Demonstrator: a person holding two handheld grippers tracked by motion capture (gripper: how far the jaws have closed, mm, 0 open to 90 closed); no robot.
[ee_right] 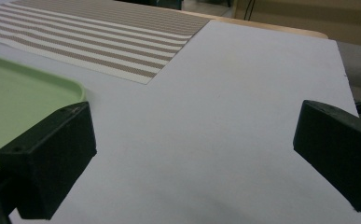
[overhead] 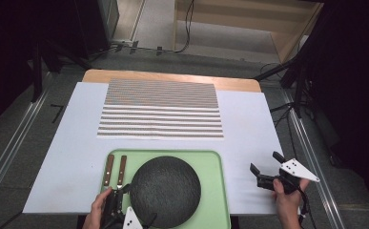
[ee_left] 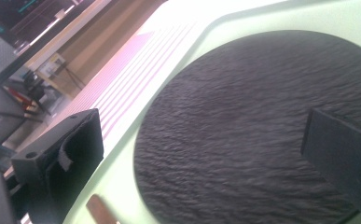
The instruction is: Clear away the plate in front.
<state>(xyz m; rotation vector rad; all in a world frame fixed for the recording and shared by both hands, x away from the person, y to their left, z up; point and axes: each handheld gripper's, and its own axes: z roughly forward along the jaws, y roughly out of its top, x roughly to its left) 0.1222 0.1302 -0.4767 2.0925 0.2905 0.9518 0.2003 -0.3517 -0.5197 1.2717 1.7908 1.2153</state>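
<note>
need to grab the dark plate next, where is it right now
In the high view the dark round plate lies on the green tray at the table's near edge, right of two wooden-handled utensils, with the left tool at its left rim.

One green tray, one round dark slate plate, two wooden-handled utensils side by side, one striped placemat, two handheld grippers, one table.

A lab-like recording room: bare table, floor rails, dark stands, trailing cables.
</note>
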